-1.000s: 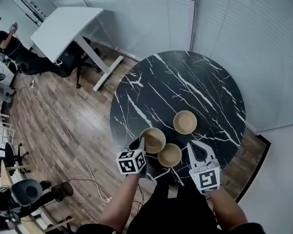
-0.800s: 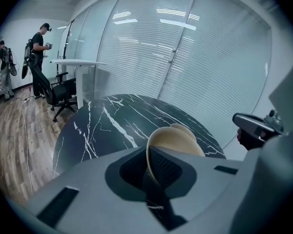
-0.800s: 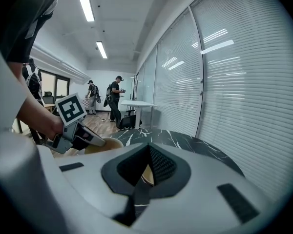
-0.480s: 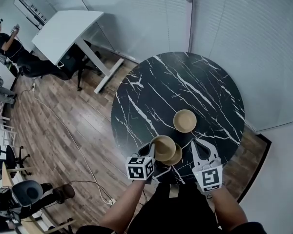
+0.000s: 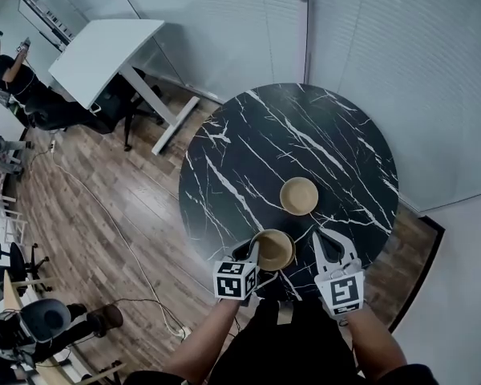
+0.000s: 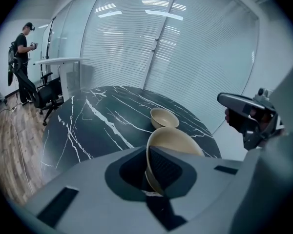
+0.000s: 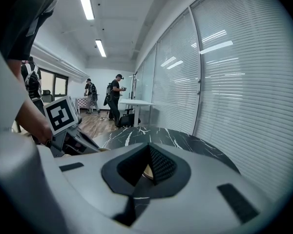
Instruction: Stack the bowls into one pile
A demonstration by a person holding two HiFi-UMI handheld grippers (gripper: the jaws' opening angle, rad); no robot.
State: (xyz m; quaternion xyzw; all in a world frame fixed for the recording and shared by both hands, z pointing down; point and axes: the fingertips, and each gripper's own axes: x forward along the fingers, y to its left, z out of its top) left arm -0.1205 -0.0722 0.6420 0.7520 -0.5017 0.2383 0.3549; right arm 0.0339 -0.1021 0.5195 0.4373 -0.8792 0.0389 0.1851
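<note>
Left gripper (image 5: 254, 251) is clamped on the rim of a tan bowl (image 5: 274, 249) at the marble table's (image 5: 248, 159) near edge — another bowl (image 5: 299, 196) sits just beyond — while the right gripper (image 5: 321, 243) hangs alongside, jaws together, empty.

Round black bench (image 5: 264, 147) veined with white marble lines, on brown wood-plank floor (image 5: 104, 215). Around it, pale glass walls (image 5: 417, 87) covered by horizontal blinds (image 5: 224, 30). Upper left, white rectangular desk (image 5: 104, 50) with black office chair (image 5: 114, 99) beside. Overhead, long lit ceiling strips (image 7: 85, 1).
</note>
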